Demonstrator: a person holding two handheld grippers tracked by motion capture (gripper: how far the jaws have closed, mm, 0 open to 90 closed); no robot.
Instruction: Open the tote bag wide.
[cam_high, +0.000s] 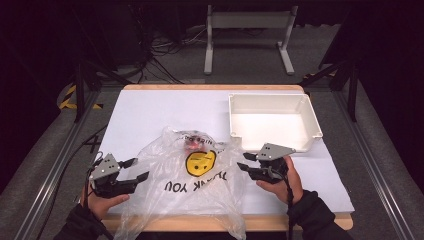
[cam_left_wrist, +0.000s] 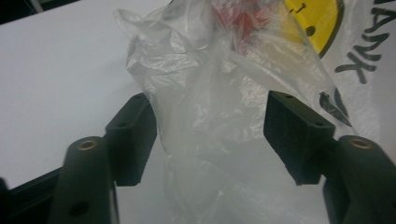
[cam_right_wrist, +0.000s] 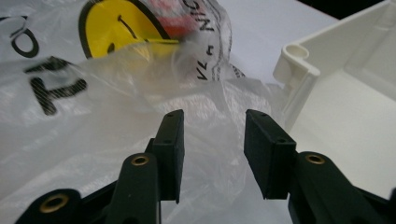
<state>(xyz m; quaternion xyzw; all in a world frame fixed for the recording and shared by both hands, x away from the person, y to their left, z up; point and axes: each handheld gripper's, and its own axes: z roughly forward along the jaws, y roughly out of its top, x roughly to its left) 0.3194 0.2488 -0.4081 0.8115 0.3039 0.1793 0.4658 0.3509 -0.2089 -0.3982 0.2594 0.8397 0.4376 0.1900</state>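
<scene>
Plastic bag is lying loose between both gaping grippers, left gripper and right gripper, so it may be slipping away.

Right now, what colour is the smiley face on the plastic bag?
Yellow smiley face, clearest in the high view.
</scene>
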